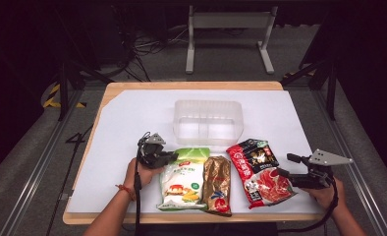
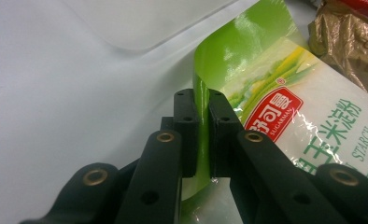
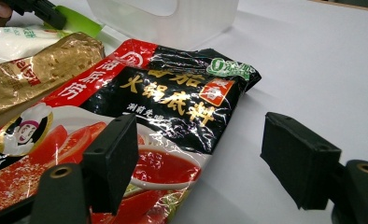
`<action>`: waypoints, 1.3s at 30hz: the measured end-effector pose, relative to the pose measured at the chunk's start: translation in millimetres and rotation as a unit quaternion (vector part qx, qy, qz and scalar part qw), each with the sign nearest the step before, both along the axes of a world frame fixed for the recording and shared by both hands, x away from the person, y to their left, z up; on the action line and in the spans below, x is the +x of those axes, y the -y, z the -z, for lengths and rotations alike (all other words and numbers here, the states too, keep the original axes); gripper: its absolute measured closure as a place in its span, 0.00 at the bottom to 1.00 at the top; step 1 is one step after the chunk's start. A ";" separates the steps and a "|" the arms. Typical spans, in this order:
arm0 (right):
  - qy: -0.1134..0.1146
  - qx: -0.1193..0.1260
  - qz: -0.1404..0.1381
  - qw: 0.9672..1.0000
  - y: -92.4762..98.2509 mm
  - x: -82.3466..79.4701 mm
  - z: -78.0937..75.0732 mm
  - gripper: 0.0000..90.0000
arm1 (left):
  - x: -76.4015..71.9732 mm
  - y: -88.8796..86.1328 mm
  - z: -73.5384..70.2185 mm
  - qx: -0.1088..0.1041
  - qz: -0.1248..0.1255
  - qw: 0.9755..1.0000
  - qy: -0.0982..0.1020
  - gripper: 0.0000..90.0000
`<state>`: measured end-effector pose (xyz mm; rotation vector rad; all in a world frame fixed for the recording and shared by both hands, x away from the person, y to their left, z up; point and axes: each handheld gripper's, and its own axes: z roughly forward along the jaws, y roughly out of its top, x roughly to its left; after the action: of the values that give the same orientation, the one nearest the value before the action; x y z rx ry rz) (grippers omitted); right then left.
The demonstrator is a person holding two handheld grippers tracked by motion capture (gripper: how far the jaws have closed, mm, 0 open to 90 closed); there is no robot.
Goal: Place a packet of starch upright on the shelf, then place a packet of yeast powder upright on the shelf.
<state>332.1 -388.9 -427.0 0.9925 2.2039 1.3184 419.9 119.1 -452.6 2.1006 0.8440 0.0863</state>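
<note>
On the white sheet covering the wooden table (image 1: 191, 85), three food packets lie side by side in front of a clear, rounded-corner plastic tub (image 1: 207, 122). The left gripper (image 1: 165, 158) is clenched on the glossy green top edge of the white-and-green starch bag (image 1: 182, 179); in the left gripper view its black jaws pinch that thin flap, which stands up between them. The lower part of the bag is cut off by the frame there, and the jaws hide the strip they squeeze. Its crinkled film carries a red badge reading "SUGARMAN" and the word "STARCH", beside Chinese characters.

Just beside it lies a crumpled gold foil packet (image 1: 217, 184), wrinkled and shiny, its red lettering too small to read; it touches the starch bag along one side. To its right sits a red-and-black glossy sauce pouch (image 1: 257, 170) printed with tomato slices, a bowl of red soup, a cartoon chef and gold Chinese characters; a green round mark near its top is partly creased and hard to make out.

The right gripper (image 1: 285, 170) rests by the pouch's right edge, its jaws standing wide apart and holding nothing; in the right gripper view one blocky black pad overlaps the pouch's corner, the other hangs over bare white sheet.
</note>
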 end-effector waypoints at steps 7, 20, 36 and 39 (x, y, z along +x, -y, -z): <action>0.003 -0.002 0.005 1.000 3.1 -2.8 0.0 0.31 | -2.3 -10.2 -7.8 -0.043 -0.001 0.999 -0.002 0.96; 0.007 -0.005 0.005 1.000 2.6 -3.4 -1.6 0.31 | -21.2 -27.9 -32.0 -0.114 -0.005 0.993 0.020 0.98; 0.012 -0.004 0.000 1.000 1.9 -3.2 -2.8 0.31 | -57.5 -47.8 -85.4 -0.206 -0.009 0.975 0.081 0.98; 0.011 -0.005 -0.001 1.000 1.0 -3.2 -2.9 0.31 | -63.7 -48.0 -92.3 -0.215 -0.002 0.972 0.092 0.99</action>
<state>329.0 -389.9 -424.1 0.9673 2.1935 1.3120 356.2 167.0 -360.3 1.6554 0.6850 0.0898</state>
